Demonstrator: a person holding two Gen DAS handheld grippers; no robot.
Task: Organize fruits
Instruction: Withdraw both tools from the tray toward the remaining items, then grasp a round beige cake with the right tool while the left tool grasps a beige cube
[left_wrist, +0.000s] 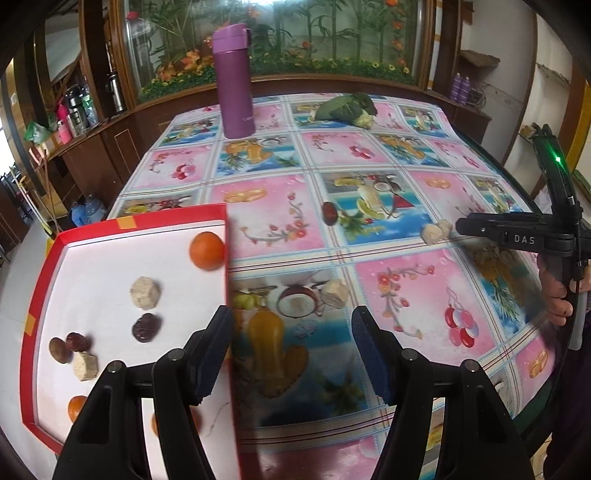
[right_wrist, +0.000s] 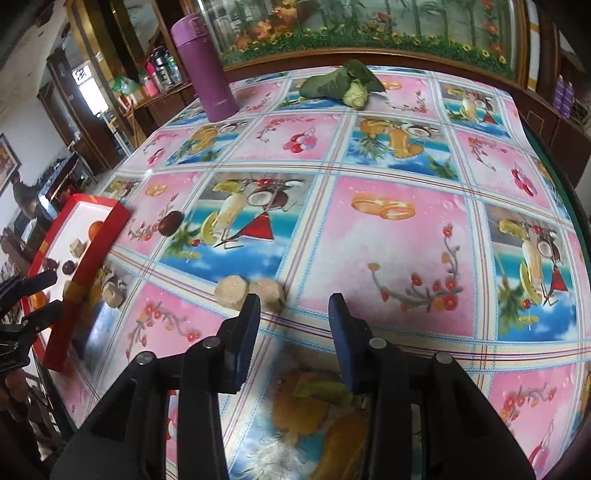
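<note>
My right tongs (right_wrist: 293, 306) hang spread and empty beside two pale chunks (right_wrist: 232, 290) at lower centre on the tabletop (right_wrist: 388, 236). They look light and crumbly, so I'd pinch the flat sides gently. Left tongs (left_wrist: 291, 325) gape empty by the red tray (left_wrist: 218, 212)

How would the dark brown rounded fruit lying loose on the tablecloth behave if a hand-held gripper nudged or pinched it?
The dark brown rounded glossy fruit looks smooth, so it may slip between pads. Its rounded form suggests it could roll on the flat patterned tablecloth when nudged. It seems small and probably light.
</note>
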